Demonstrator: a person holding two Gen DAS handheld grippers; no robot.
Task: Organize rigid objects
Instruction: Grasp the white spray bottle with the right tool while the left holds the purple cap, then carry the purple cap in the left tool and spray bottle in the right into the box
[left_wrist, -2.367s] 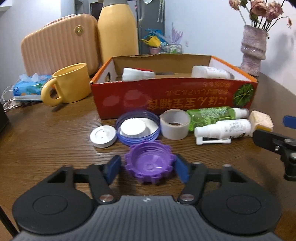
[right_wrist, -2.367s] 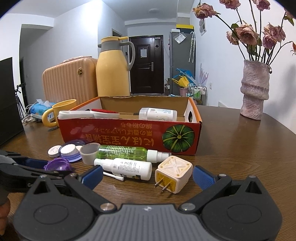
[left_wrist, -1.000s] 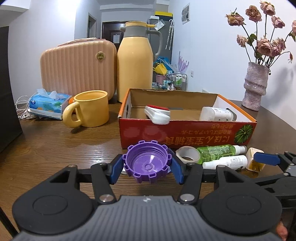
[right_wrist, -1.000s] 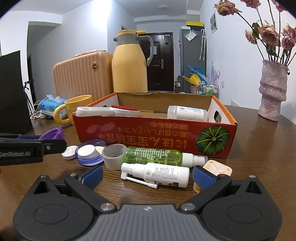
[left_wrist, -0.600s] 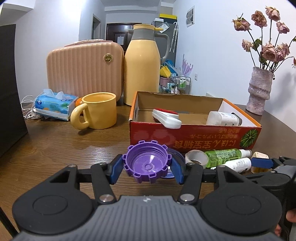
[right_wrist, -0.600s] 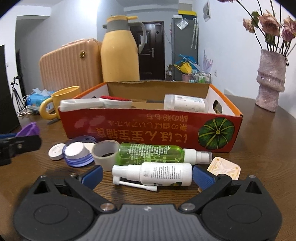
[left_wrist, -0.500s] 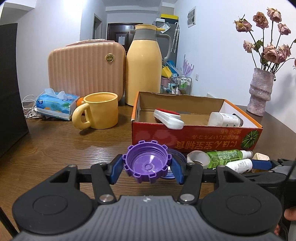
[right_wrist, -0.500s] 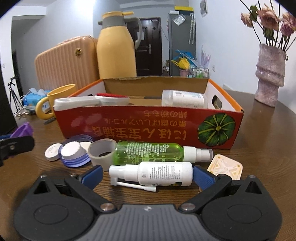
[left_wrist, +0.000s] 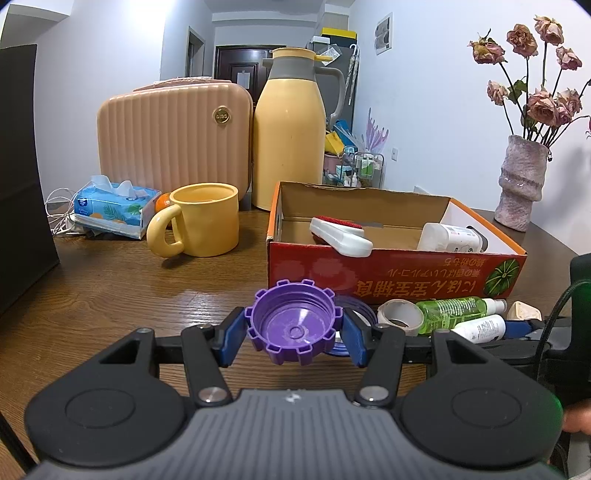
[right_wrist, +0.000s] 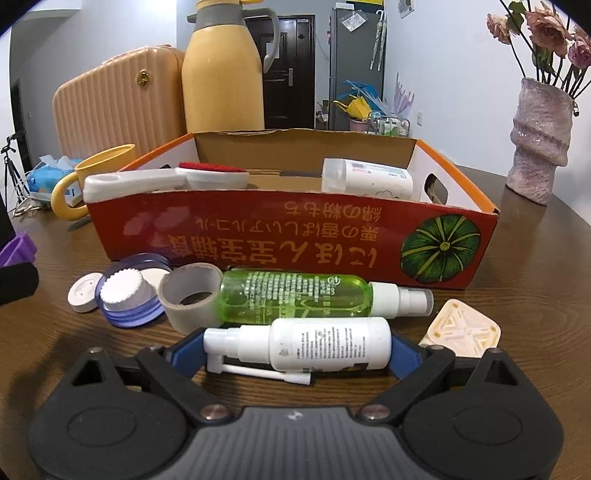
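Left gripper (left_wrist: 293, 334) clamps the purple cap (left_wrist: 293, 328); right gripper (right_wrist: 297, 349), jaws closing around the white spray bottle (right_wrist: 314, 345) lying at the box's (right_wrist: 258, 236) six o'clock, should grip the light, rigid, likely slippery barrel mid-body.

Three bottles (right_wrist: 295, 297), four caps (right_wrist: 123, 290), one tape roll (right_wrist: 192, 295), one plug (right_wrist: 461, 332), one brush (right_wrist: 166, 182).

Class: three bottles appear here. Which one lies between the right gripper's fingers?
The white spray bottle on the table; the right gripper is closing around it. The green bottle lies behind; another white bottle is boxed.
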